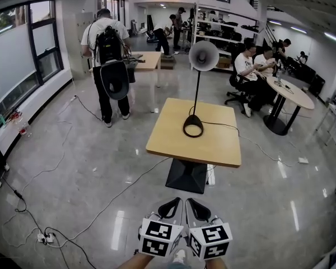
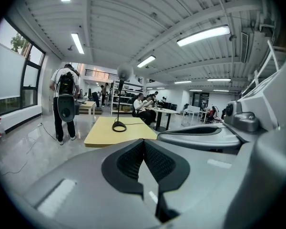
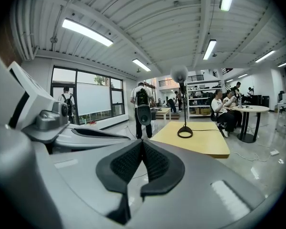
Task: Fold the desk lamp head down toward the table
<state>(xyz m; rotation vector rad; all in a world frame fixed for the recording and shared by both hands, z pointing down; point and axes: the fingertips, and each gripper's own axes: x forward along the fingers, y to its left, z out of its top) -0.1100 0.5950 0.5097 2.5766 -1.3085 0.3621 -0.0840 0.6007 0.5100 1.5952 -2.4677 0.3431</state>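
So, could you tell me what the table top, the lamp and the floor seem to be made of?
Table top: probably light wood or laminate, matt, evenly pale yellow. Lamp: thin black stem and ring base, likely painted metal; grey head possibly plastic, too small to tell. Floor: polished stone or tile, glossy, with bright reflected streaks.

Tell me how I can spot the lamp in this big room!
Find the square wooden table standing alone mid-floor. On it stands the desk lamp: a black ring base, thin upright stem, round grey head. Only it and its cord sit there.
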